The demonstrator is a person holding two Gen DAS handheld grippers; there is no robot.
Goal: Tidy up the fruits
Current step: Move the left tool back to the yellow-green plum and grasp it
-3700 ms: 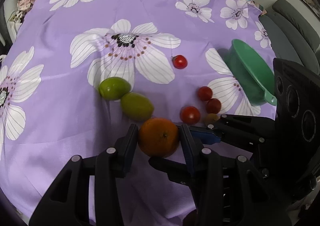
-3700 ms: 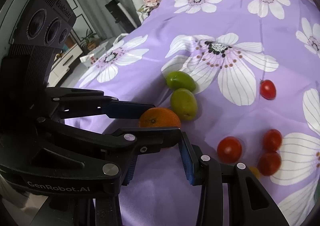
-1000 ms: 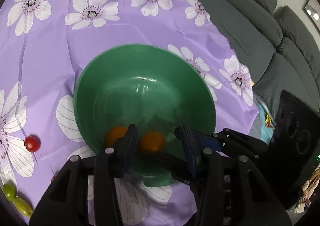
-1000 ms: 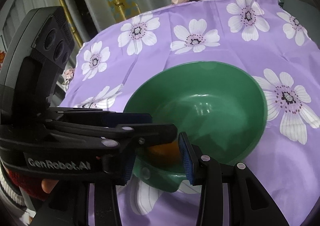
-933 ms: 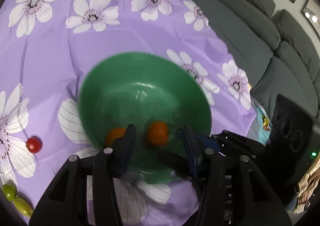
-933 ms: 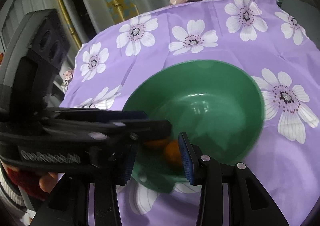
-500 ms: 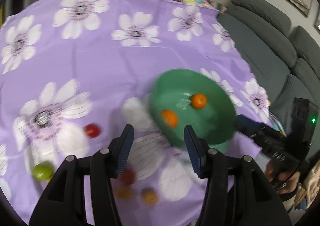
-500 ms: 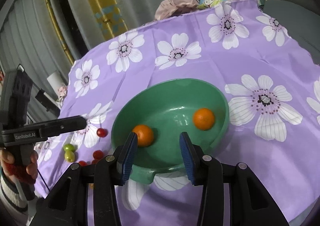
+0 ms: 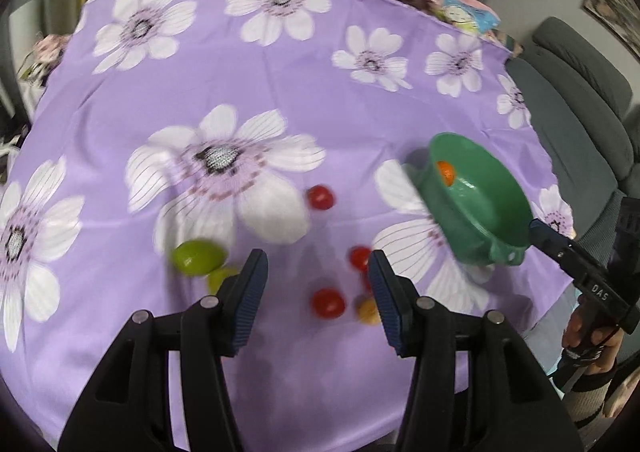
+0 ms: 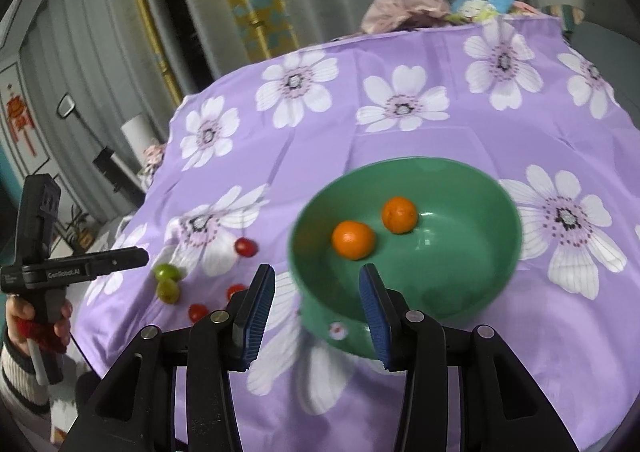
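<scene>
1. "GenRobot.AI" is showing on the left hand-held gripper (image 10: 120,258); "DAS" is showing on the right hand-held gripper (image 9: 538,230).
2. Two oranges (image 10: 354,240) are sitting in the green bowl (image 10: 460,288) near the counter's (image 9: 280,80) right edge.
3. Cherry tomatoes (image 9: 328,302) and two green fruits (image 9: 198,256) are lying toward the near edge on the purple flowered cloth.
4. Both hand-held grippers are hovering with jaws spread, gripping nothing.
</scene>
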